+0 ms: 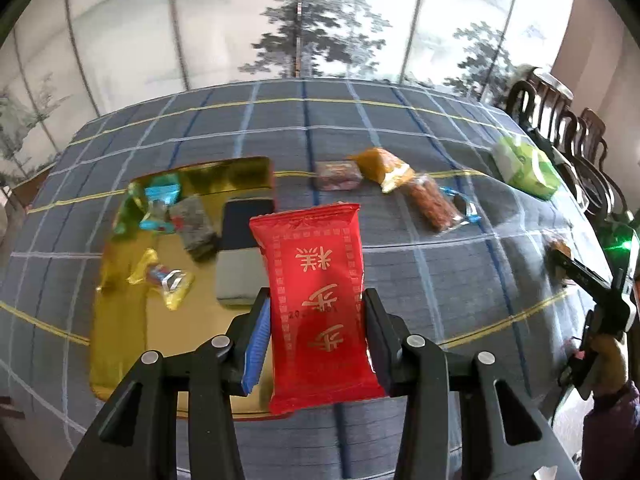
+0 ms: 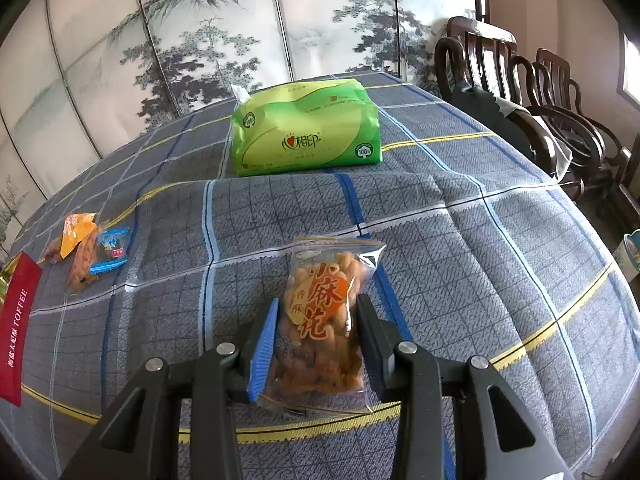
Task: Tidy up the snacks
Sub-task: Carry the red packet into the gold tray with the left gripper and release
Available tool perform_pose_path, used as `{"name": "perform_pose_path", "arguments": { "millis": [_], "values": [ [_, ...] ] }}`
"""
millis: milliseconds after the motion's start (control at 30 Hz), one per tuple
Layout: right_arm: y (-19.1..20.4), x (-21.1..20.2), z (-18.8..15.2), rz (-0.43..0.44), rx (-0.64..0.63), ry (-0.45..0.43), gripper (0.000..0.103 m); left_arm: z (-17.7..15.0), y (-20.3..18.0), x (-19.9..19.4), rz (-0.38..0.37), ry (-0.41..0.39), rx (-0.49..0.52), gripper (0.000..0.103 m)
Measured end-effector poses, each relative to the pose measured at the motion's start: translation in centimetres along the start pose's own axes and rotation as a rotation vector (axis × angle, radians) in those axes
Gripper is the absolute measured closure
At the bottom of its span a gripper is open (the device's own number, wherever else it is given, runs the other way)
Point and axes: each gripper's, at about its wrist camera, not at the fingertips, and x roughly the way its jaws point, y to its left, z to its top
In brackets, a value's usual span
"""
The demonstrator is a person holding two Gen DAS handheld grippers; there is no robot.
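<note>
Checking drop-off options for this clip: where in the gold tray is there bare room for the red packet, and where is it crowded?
The gold tray is bare along its near half, below the yellow candy. Its far end is crowded: blue-wrapped candy, grey packet and dark block. The left gripper holds the red packet.

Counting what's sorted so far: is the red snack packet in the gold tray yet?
Not yet. The red snack packet is clamped in the left gripper, held above the gold tray.

Glossy red wrapper, woven tablecloth
</note>
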Motion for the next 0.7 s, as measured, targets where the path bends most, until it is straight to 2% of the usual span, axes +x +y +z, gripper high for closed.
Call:
{"name": "perform_pose_path", "arguments": {
  "millis": [333, 700],
  "values": [
    [0.3, 0.0, 0.0, -0.02, -0.015, 0.002, 0.064, -0.7, 4.4, 0.6, 0.057, 0.005, -0.066, 0.063],
    [0.6, 0.2, 0.0, -0.036, -0.026, 0.005, 0.064, -1.8, 7.2, 2.2, 0.124, 0.025, -0.08, 0.063]
  ]
}}
